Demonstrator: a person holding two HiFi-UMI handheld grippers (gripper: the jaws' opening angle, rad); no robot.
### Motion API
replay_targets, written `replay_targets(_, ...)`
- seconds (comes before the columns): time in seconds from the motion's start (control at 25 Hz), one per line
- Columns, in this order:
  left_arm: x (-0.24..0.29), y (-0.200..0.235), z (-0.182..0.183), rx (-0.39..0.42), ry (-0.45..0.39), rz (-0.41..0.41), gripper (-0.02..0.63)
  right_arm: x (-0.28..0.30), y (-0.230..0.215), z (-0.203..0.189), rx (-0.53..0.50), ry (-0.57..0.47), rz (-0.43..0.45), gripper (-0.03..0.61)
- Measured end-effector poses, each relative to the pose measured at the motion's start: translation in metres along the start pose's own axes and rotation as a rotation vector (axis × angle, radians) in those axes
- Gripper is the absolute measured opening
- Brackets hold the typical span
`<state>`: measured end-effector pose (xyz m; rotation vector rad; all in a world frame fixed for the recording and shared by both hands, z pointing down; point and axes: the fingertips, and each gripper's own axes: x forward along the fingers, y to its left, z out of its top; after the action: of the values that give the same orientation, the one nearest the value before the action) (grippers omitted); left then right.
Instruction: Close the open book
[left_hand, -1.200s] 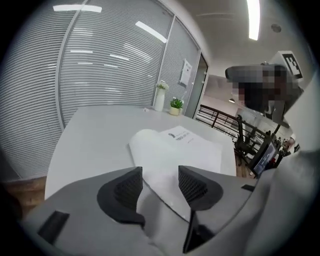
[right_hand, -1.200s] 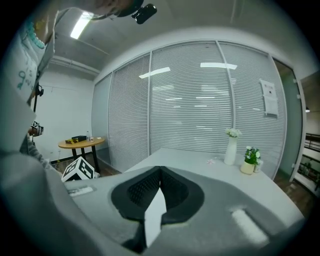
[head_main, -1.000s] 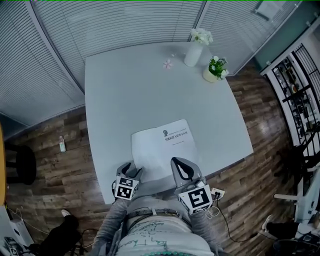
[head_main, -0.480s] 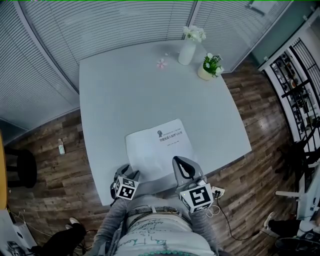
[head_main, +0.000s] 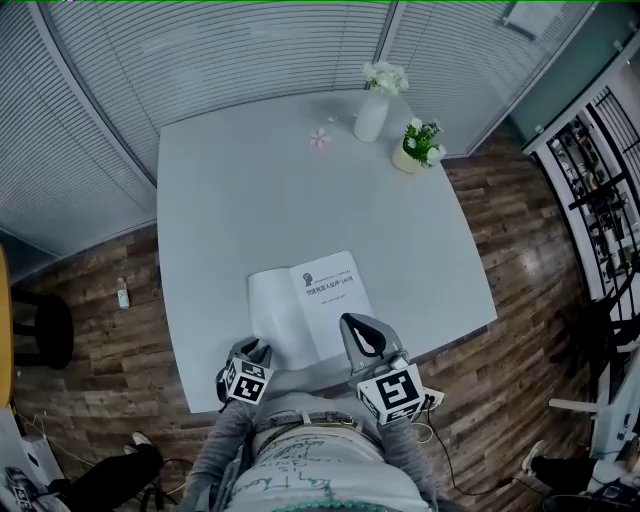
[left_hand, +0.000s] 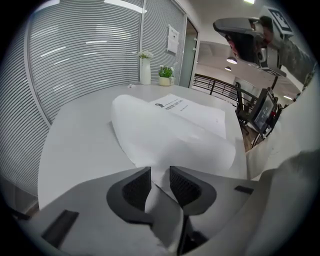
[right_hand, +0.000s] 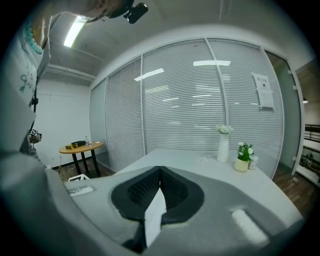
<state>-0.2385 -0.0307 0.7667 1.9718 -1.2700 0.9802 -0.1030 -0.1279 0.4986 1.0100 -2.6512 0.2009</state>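
The book (head_main: 318, 298) lies open on the table (head_main: 240, 190), close to the near edge and right in front of the person; its right half lies flat with print showing, its left page (left_hand: 170, 135) arches up off the surface in a big white curl; so the closing looks under way, with the fold-over not yet done. The left gripper (left_hand: 160, 172) sits at the page's near corner, jaws drawn in with only a narrow gap, and white paper fills that gap; I judge that a pinch on the page. The right gripper (right_hand: 160, 169) hangs just right of the book near the table edge, jaws pressed together on nothing, pointing out across the table. Next, as I read it, the left gripper has to carry that corner up and across to the right, swinging round the spine and not pulling away from it; then lay the page on the printed half and let go; the right gripper is free to press it flat. The thin paper could crease or slip, so a smooth arc is wanted.
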Motion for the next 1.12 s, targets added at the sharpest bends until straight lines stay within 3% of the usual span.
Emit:
replay_targets(0.6, 0.022, -0.036, 0.052, -0.082, -0.048, -0.017, 0.106, -0.022, -0.044, -0.003, 0.011, -0.007, 0.015, 0.000)
replay_targets(0.92, 0.022, -0.059, 0.089, -0.127, -0.126, -0.074, 0.106, -0.038, -0.064, -0.006, 0.022, -0.013, -0.009, 0.000)
replay_targets(1.12, 0.026, -0.072, 0.109, -0.114, -0.159, -0.098, 0.106, -0.046, -0.072, -0.009, 0.028, -0.016, -0.022, 0.000)
